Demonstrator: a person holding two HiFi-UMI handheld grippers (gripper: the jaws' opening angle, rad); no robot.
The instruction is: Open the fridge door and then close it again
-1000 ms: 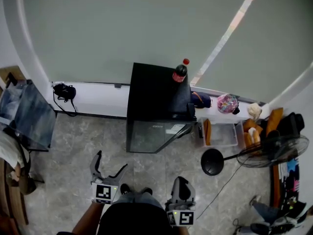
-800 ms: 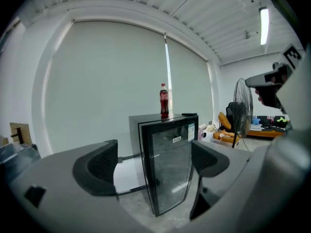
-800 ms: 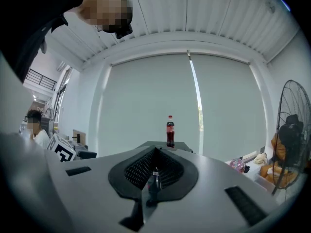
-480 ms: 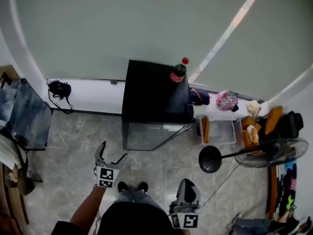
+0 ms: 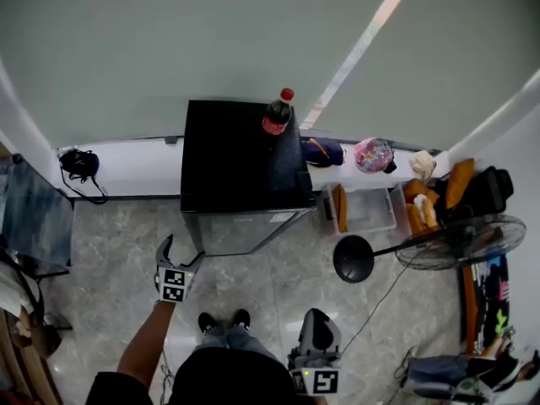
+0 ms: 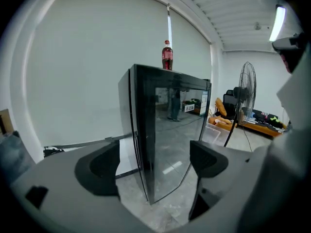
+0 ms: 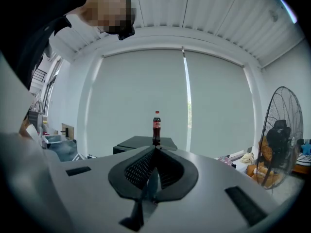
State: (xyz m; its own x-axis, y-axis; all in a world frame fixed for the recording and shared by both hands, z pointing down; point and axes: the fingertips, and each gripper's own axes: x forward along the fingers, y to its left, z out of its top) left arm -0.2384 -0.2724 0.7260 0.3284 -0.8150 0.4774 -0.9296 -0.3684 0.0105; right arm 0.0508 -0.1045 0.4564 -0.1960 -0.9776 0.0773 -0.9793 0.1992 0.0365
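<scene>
A: Start with the left gripper point(image 6: 155, 161). The jaws are spread wide with nothing between the pads, and the near front corner of the fridge point(image 6: 170, 130) is framed in the gap.

B: Touching it?

A: No. From the head view the left gripper point(image 5: 180, 251) is held over the floor point(image 5: 110, 251), just off the front left corner of the fridge point(image 5: 240, 154) and clear of it. The glass door point(image 5: 240, 232) faces the person, and I can't make out a gap along its edge.

B: And the other side?

A: On the right gripper point(image 7: 154, 152) the jaws are pressed together and pinch nothing. The right gripper point(image 5: 314, 319) is held low and close to the person's body, well back from the fridge.

B: What else is around?

A: A cola bottle point(image 5: 276, 116) with a red cap stands upright on the fridge's black top, towards its back right corner. It also shows in the left gripper view point(image 6: 167, 56) and the right gripper view point(image 7: 156, 127). To the right, a standing fan point(image 5: 460, 243) is on the floor, with a clear plastic bin point(image 5: 371, 209) between it and the fridge.
</scene>
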